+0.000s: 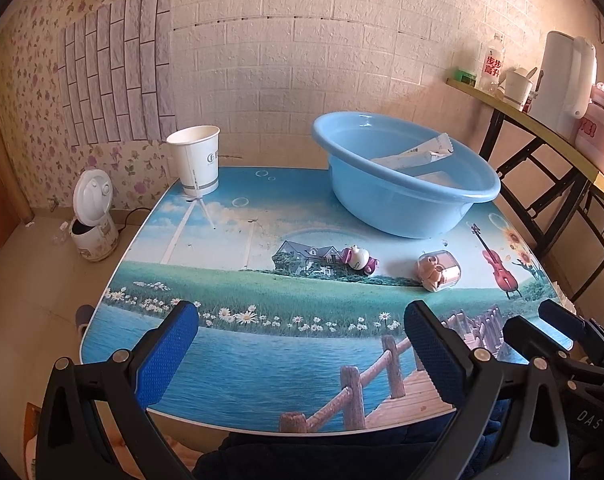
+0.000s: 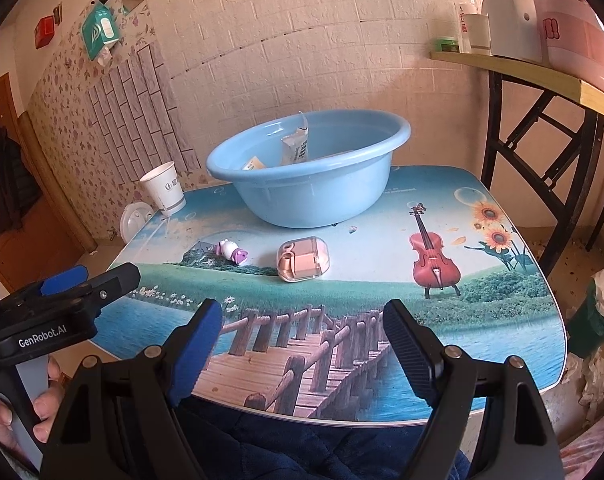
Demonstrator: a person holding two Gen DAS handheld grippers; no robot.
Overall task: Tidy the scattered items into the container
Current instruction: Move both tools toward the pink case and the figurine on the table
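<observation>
A light blue basin (image 1: pixel 386 200) (image 2: pixel 302 192) stands at the back of the picture-printed table and holds a few sachets (image 1: pixel 422 154) (image 2: pixel 295 150). A small purple and white toy (image 1: pixel 360 260) (image 2: pixel 231 251) lies in front of it. A clear pink case (image 1: pixel 440 270) (image 2: pixel 302 260) lies to its right. My left gripper (image 1: pixel 302 340) is open and empty over the near table edge. My right gripper (image 2: pixel 304 340) is open and empty, also at the near edge, with the case straight ahead. The left gripper shows in the right view (image 2: pixel 81 284).
A white paper cup (image 1: pixel 195 160) (image 2: pixel 163 194) stands at the table's back left corner. A rice cooker (image 1: pixel 93 220) sits on the floor at left. A side shelf (image 1: pixel 542 120) with a kettle, bottle and pink cooker is at right. A bin with tissues (image 2: pixel 598 312) stands on the floor at right.
</observation>
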